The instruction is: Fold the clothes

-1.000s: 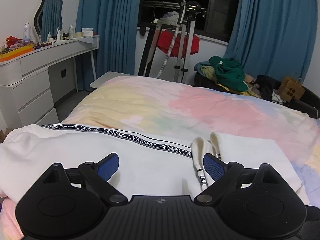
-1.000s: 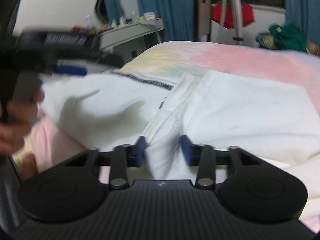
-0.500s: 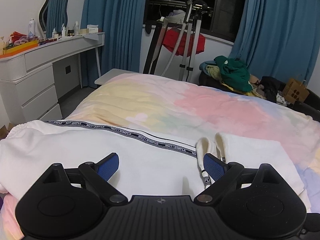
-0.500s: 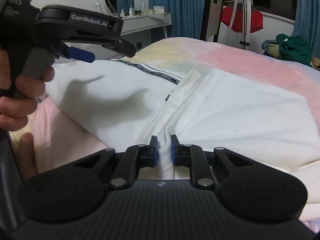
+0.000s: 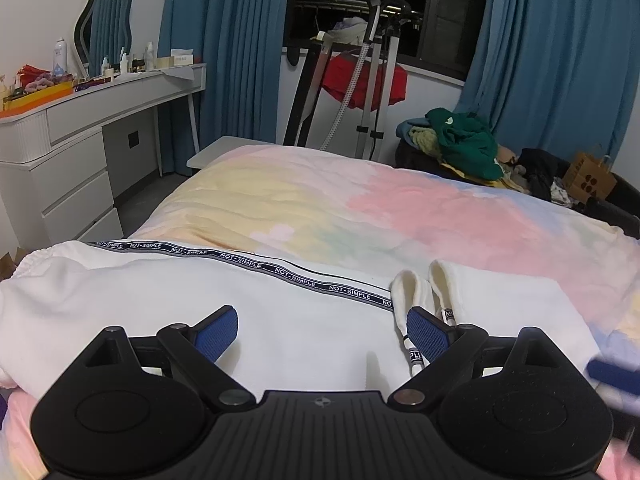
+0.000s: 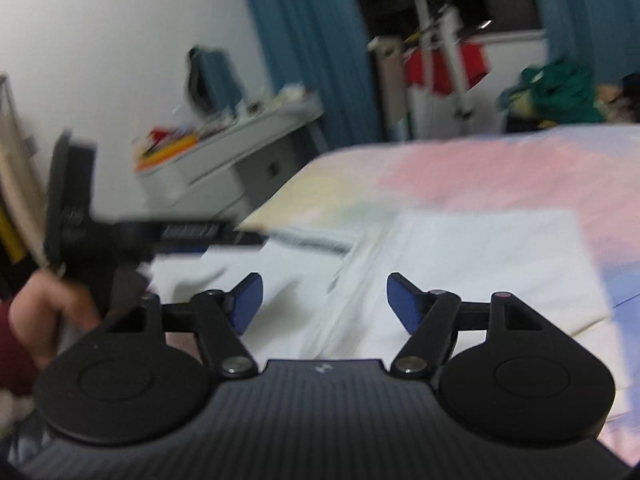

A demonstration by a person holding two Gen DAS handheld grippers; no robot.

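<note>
White trousers (image 5: 168,300) with a dark "NOT-SIMPLE" stripe lie folded across the near part of the bed; their white drawstrings (image 5: 412,300) loop at the right. My left gripper (image 5: 320,330) hovers just above the cloth, open, nothing between its blue pads. In the blurred right wrist view the same white trousers (image 6: 480,264) lie below my right gripper (image 6: 324,300), whose jaws are opening wide and hold nothing. The left gripper (image 6: 224,236) and the hand holding it show at the left of that view.
The bed carries a pastel pink, yellow and blue cover (image 5: 400,208). A white dresser (image 5: 80,148) with bottles stands at the left, a garment steamer stand (image 5: 372,80) by the window, and a heap of green clothes (image 5: 464,144) beyond the bed's far right.
My right gripper, pinched on a fold of the white trousers half a second ago, has let go, opened wide and lifted with a slight roll. The left gripper stays put, open.
</note>
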